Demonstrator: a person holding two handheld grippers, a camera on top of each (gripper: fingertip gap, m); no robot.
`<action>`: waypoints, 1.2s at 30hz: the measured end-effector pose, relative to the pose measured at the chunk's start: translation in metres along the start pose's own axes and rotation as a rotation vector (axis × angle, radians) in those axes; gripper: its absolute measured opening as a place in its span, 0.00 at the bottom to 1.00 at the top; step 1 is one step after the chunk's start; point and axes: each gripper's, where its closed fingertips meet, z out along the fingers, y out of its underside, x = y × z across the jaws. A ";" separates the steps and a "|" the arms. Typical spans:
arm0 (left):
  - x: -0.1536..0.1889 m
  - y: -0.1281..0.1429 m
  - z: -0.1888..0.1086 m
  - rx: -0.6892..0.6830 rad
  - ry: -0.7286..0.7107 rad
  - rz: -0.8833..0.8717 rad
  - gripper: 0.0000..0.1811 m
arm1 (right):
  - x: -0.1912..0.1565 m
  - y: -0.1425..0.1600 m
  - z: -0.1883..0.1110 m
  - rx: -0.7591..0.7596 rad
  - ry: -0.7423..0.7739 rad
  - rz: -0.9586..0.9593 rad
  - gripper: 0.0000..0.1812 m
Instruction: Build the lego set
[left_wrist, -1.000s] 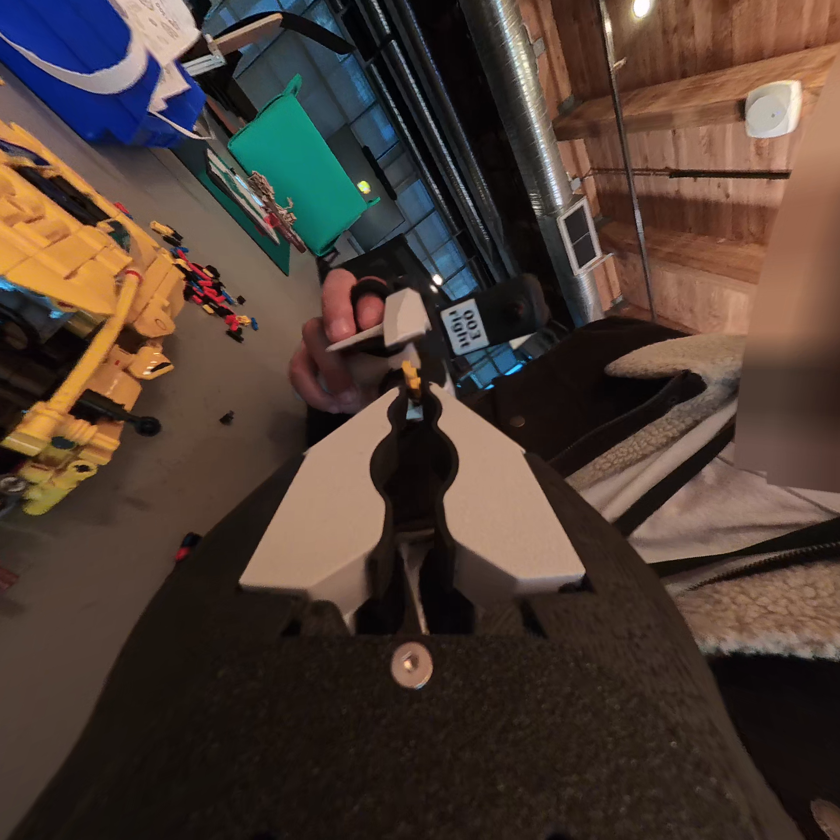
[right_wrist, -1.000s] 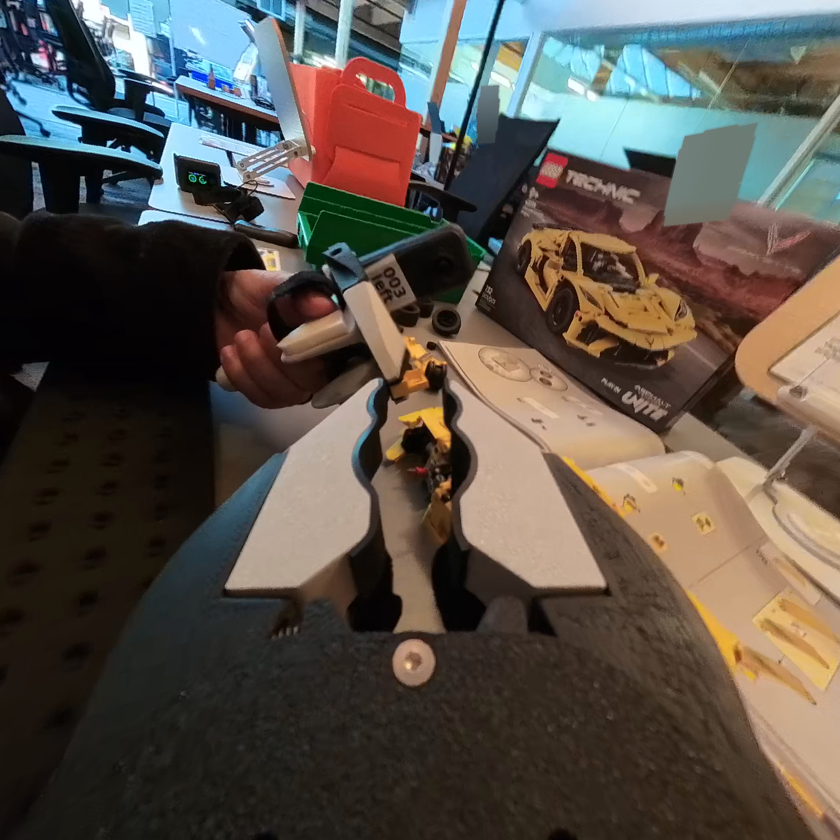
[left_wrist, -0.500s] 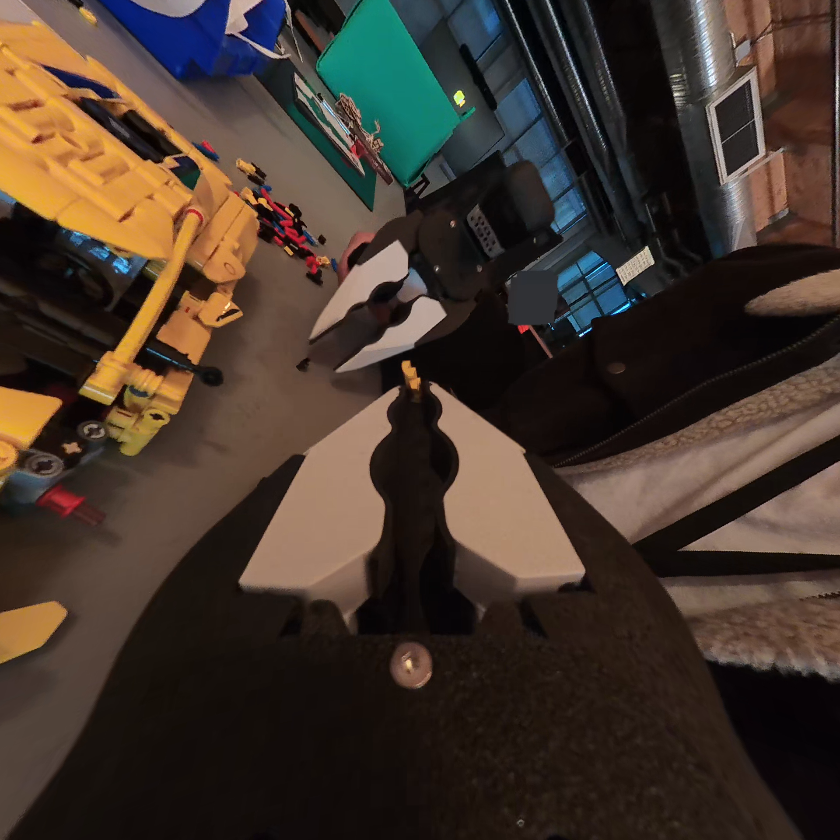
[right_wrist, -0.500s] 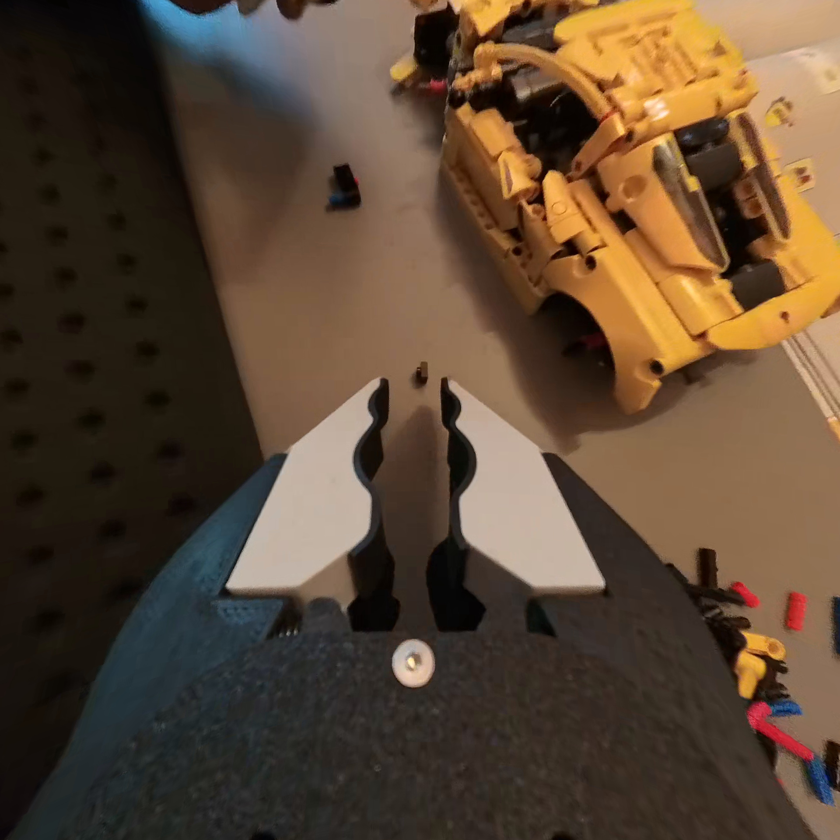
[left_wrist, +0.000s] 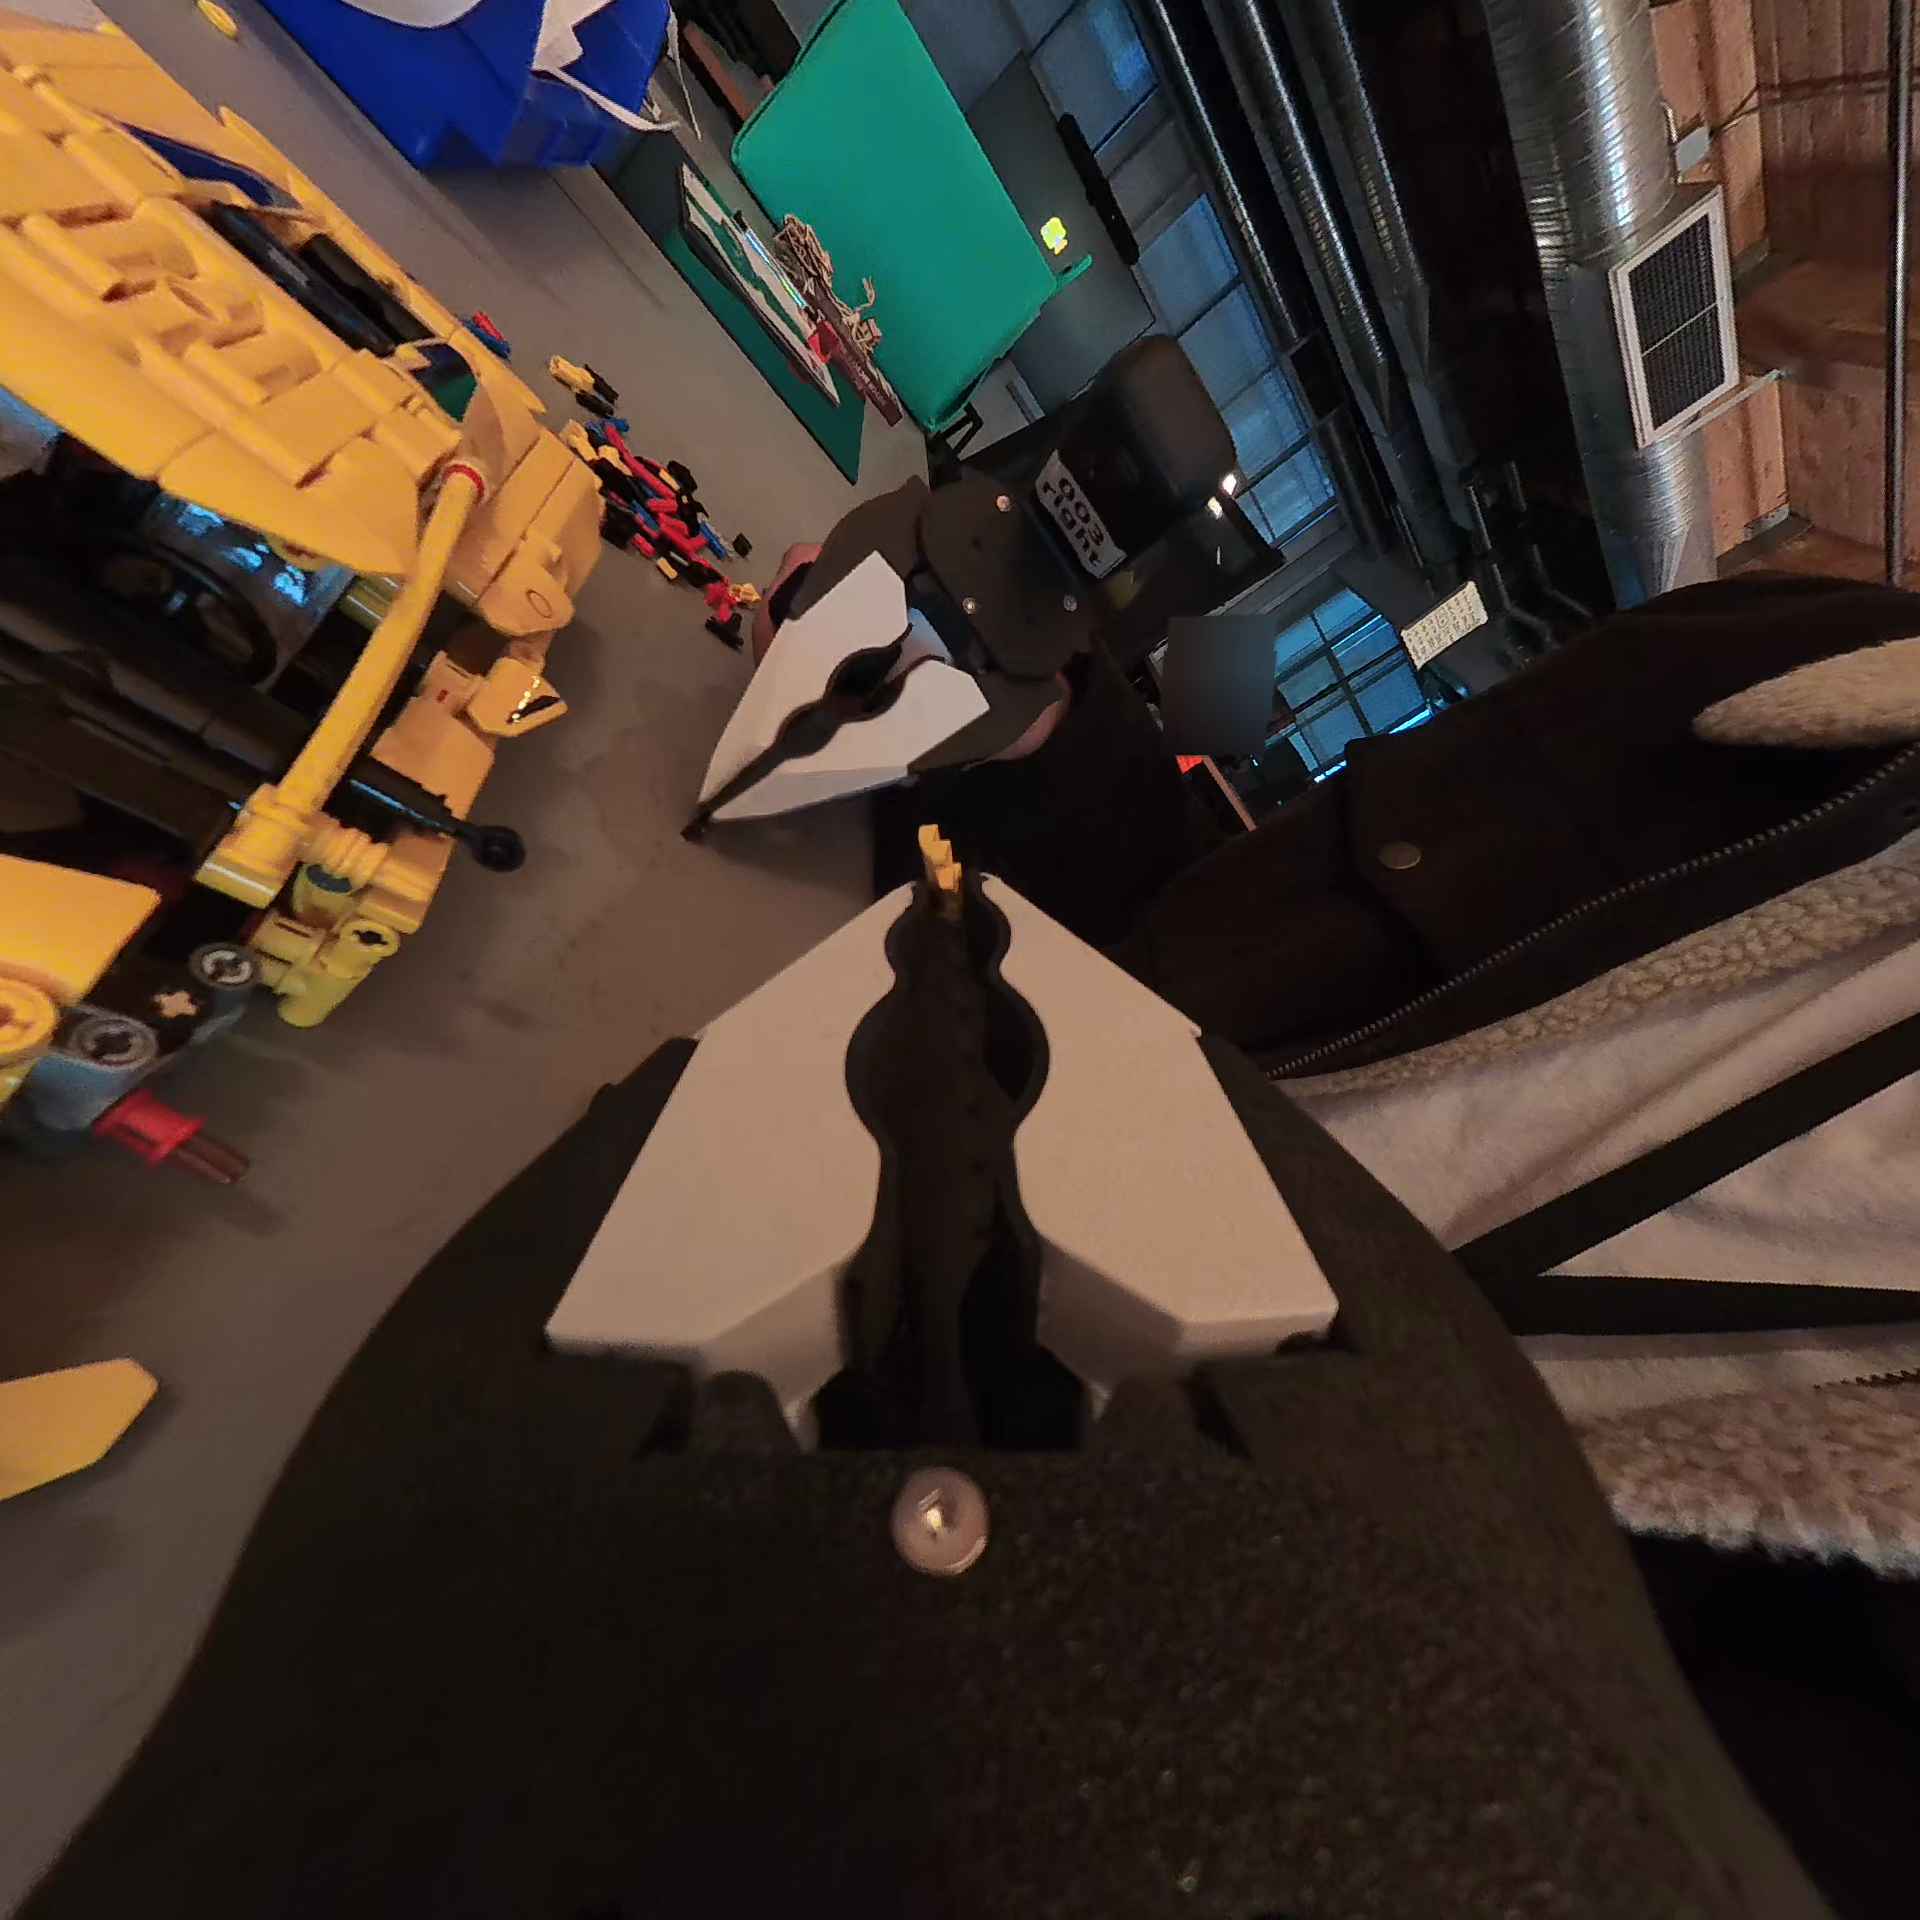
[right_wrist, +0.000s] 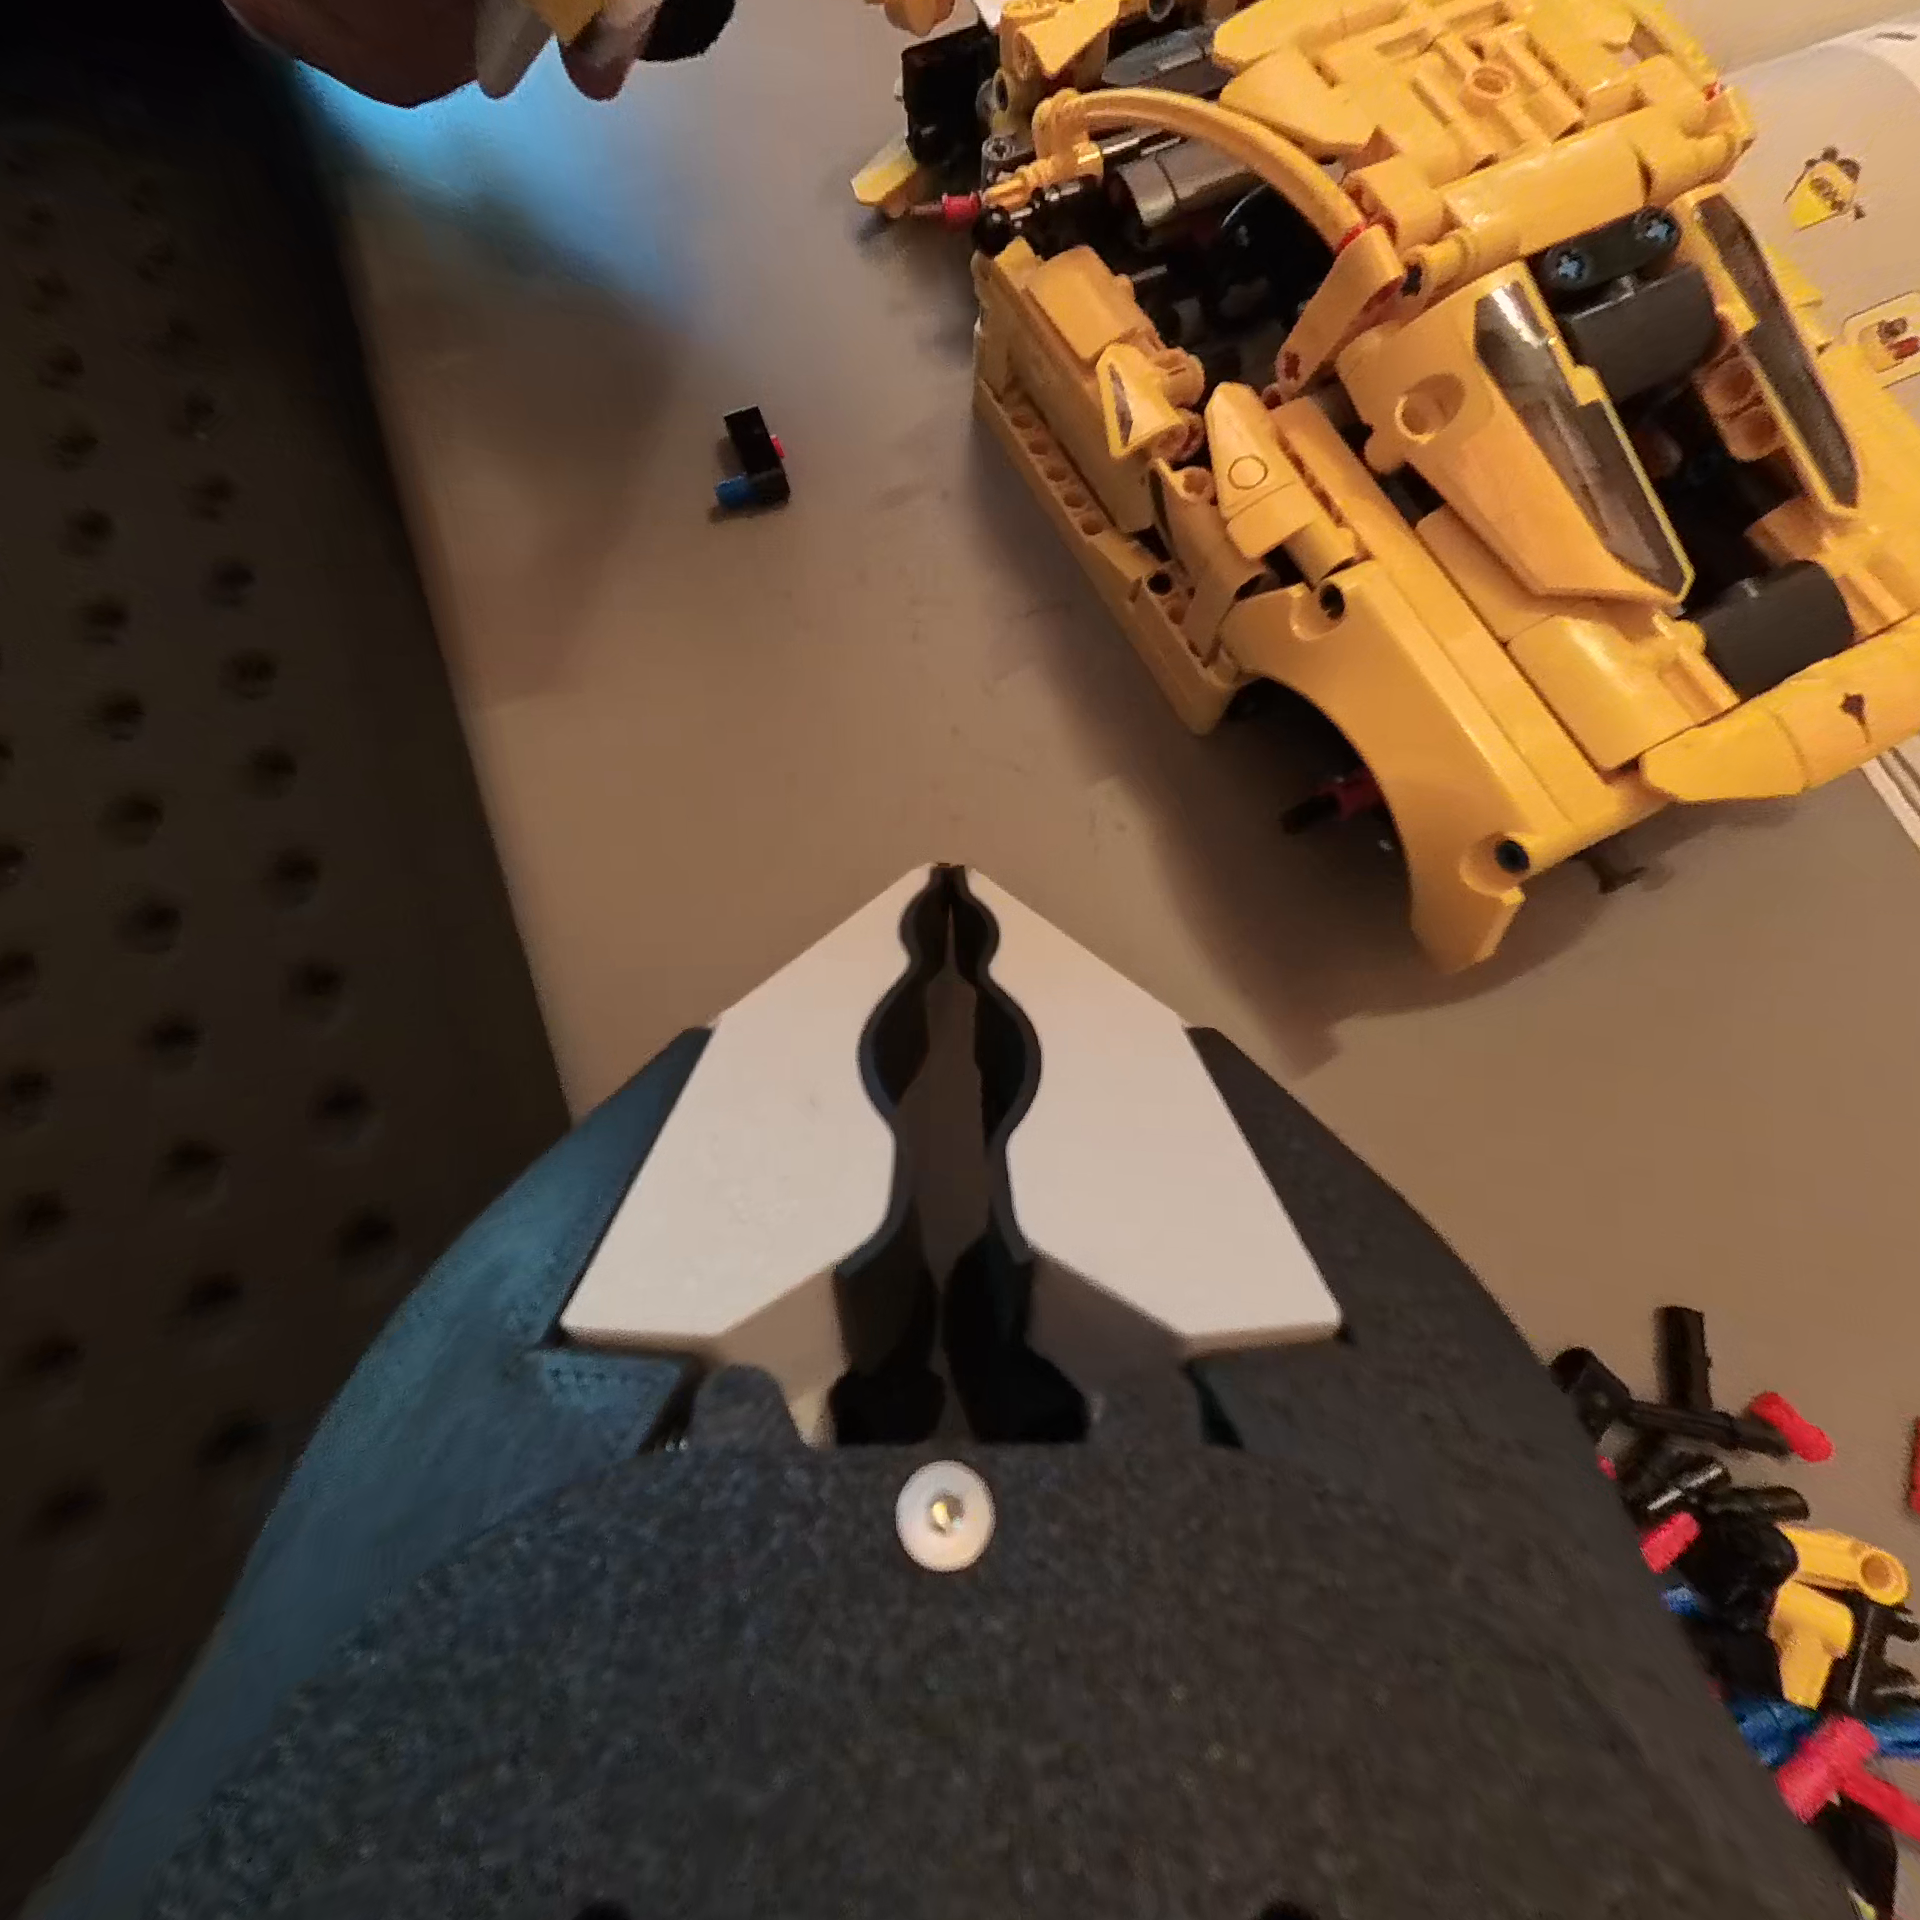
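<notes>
The yellow Lego car (right_wrist: 1455, 520) stands on the grey table, partly built; it also shows in the left wrist view (left_wrist: 260, 416). My left gripper (left_wrist: 940, 883) is shut on a small yellow piece (left_wrist: 938, 857) that sticks out past its tips, held above the table's edge. My right gripper (right_wrist: 943, 878) is shut with its tips down on the table; a tiny black piece (right_wrist: 941, 865) shows pinched between them. In the left wrist view the right gripper (left_wrist: 707, 816) touches the table beside the car's rear.
A small black-and-blue piece (right_wrist: 753, 468) lies left of the car. A pile of loose pins (right_wrist: 1766, 1610) lies at the right. A dark perforated surface (right_wrist: 156, 831) borders the table. A blue bin (left_wrist: 499, 83) and a green case (left_wrist: 904, 208) stand farther off. A person's jacket (left_wrist: 1558, 883) is close. Spacing between my two grippers at the tips: around 12 centimetres.
My right gripper left the left gripper, dropped to the table and shut on the tiny black piece that lay ahead of its open fingers. The left gripper keeps its yellow piece.
</notes>
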 end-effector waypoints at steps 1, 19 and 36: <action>0.000 0.000 0.000 0.002 -0.002 -0.002 0.03 | 0.001 0.000 0.000 0.000 0.008 0.001 0.00; 0.006 0.000 -0.002 0.020 0.119 -0.163 0.03 | -0.041 -0.139 -0.005 0.220 0.285 -0.736 0.00; 0.006 0.003 0.000 0.006 0.127 -0.172 0.03 | -0.003 -0.008 -0.016 -0.026 -0.154 0.016 0.09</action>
